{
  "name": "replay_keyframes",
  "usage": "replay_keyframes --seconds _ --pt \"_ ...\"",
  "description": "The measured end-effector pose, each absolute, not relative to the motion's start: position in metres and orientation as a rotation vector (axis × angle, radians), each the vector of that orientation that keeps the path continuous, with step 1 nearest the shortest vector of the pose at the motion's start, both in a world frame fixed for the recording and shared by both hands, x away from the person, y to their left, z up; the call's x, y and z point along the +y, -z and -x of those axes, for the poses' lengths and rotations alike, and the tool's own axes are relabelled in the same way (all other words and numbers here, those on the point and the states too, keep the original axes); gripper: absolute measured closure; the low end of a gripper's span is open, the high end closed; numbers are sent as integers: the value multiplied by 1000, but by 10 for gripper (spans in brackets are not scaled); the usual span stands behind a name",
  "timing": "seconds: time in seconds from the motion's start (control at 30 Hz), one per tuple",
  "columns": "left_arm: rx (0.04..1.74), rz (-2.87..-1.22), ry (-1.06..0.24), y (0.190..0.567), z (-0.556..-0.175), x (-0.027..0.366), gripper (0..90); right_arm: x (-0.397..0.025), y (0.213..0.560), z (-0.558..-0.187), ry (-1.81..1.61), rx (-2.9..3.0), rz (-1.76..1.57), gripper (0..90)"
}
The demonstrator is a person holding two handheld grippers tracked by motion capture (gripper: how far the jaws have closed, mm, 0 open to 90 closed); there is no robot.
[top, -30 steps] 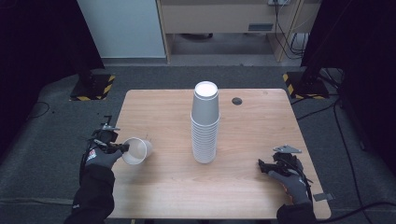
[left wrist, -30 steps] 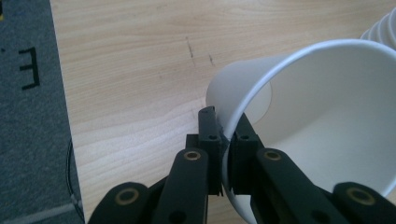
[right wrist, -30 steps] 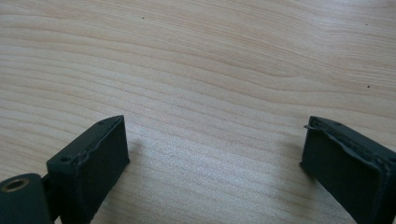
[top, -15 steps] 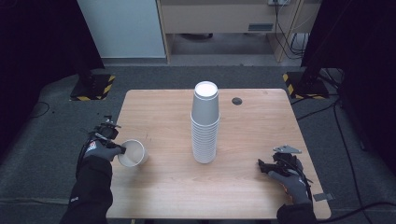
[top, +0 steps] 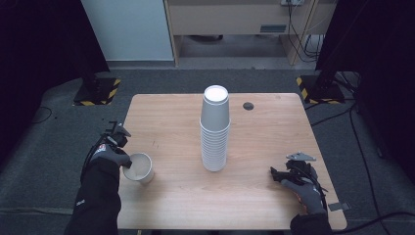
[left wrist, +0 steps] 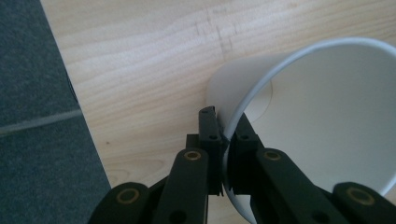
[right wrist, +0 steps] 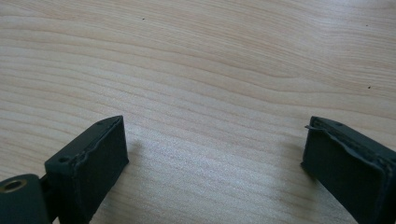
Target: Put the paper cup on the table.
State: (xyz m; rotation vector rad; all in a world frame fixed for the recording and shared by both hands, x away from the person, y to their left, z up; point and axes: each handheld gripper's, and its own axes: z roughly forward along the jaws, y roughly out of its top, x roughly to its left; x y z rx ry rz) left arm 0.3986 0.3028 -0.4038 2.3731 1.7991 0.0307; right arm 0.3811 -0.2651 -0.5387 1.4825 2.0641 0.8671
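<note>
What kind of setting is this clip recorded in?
Most likely a lab or recording studio: a lone wooden table on grey carpet, black stands with hazard-striped bases on either side, and loose cables by the cabinet behind.

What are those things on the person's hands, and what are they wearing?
Each hand carries a black two-jaw tool: left tool, right tool. Brass-coloured rivets mark the linkages. The right one bears a grey three-cornered plate. The person wears grey-and-black gloves and black sleeves.
</note>
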Motion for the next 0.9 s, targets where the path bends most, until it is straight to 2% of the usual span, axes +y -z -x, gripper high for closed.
replay_keyframes --seconds 0.3,0.57,0.67,0.73,0.9 --pt "1836 -2381 50 409 -401 300 858 -265 539 -381 -867 2064 -1483 66" --pt "1830 -2356 42 412 -401 300 831 -265 539 -381 -868 2062 -1482 66" --pt "1803 -2340 2 412 -400 300 750 -265 539 -381 -868 2062 -1482 66" --pt "1782 -2309 -22 412 -398 300 666 -265 539 -381 -868 2062 -1482 66" --pt "1696 -2226 -166 407 -390 306 498 -265 539 -381 -868 2062 -1482 66"
